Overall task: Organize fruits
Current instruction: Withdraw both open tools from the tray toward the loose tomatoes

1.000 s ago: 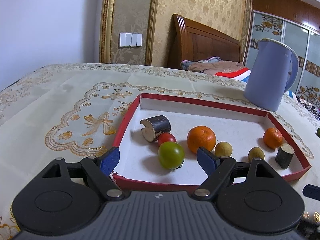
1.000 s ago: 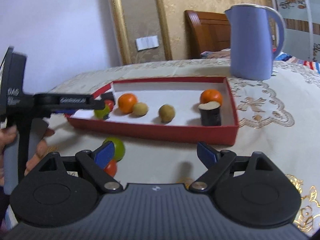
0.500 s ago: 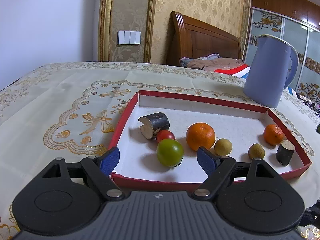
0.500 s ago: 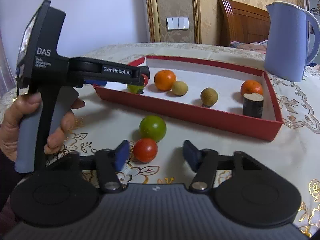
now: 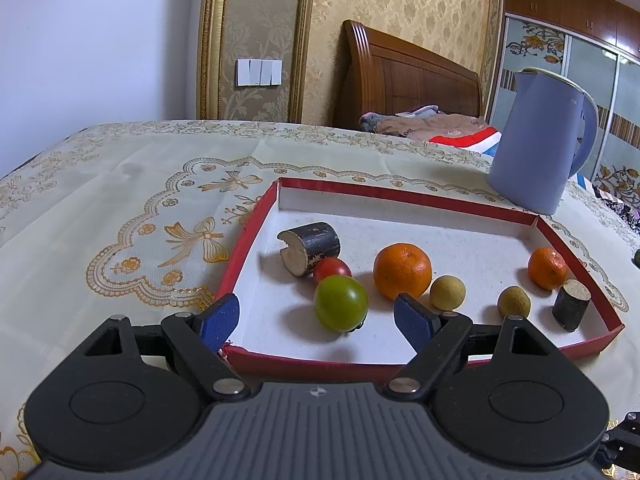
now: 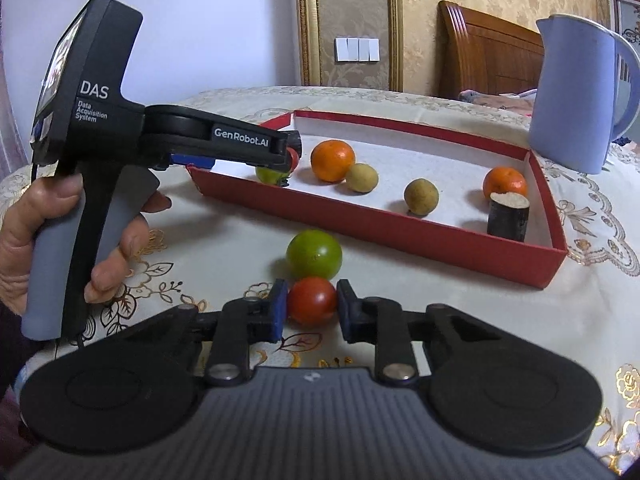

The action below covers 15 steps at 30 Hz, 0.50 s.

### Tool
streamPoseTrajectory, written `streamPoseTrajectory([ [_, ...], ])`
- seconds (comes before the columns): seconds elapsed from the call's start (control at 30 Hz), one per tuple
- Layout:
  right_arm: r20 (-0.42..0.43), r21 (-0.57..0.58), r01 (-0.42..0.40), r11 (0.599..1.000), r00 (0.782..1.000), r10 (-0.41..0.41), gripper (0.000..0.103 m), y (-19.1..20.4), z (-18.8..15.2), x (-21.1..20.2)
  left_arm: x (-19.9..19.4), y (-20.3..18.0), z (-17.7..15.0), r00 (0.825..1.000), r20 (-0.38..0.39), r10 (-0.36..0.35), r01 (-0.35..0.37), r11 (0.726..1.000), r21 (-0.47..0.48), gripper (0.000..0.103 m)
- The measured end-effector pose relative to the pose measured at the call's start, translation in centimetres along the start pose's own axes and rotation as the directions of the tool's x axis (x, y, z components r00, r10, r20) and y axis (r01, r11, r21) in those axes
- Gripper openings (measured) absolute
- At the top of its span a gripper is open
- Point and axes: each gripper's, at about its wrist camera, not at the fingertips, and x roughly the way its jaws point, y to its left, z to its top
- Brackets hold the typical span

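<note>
A red tray (image 5: pixel 440 360) (image 6: pixel 440 240) holds a green tomato (image 5: pixel 340 308), a red tomato (image 5: pixel 332 268), two oranges (image 5: pixel 402 270) (image 5: pixel 547 268), two small yellow fruits and two dark log pieces (image 5: pixel 310 246). My left gripper (image 5: pixel 316 320) is open and empty at the tray's near edge, facing the green tomato. On the cloth outside the tray lie a green tomato (image 6: pixel 314 255) and a red tomato (image 6: pixel 312 301). My right gripper (image 6: pixel 312 310) has its blue pads against the sides of that red tomato, which rests on the cloth.
A lavender kettle (image 5: pixel 540 140) (image 6: pixel 576 96) stands behind the tray's far right corner. The left gripper's body and the hand holding it (image 6: pixel 100 152) fill the left of the right wrist view. An embroidered cloth (image 5: pixel 120 220) covers the table.
My right gripper has swung left, moved up to the red tomato outside the tray and closed its jaws onto it. My left gripper has drawn back slightly from the tray, still open.
</note>
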Motion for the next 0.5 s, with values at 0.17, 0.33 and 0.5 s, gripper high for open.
streamPoseTrajectory([
  [0.17,0.002,0.041,0.046,0.998,0.999,-0.047,0.025,-1.1,0.1,-0.3,0.0,0.0,0.0,1.000,0.002,-0.003,0.003,1.000,-0.003,0.085],
  [0.33,-0.015,0.101,0.217,0.971,0.976,-0.217,0.025,-4.1,0.8,0.1,-0.1,0.0,0.0,1.000,0.003,-0.005,0.005,1.000,-0.002,0.085],
  [0.5,-0.044,0.154,0.295,0.943,0.955,-0.292,0.024,-6.3,1.4,1.3,-0.1,-0.1,-0.1,1.000,0.004,-0.004,0.004,1.000,0.000,0.085],
])
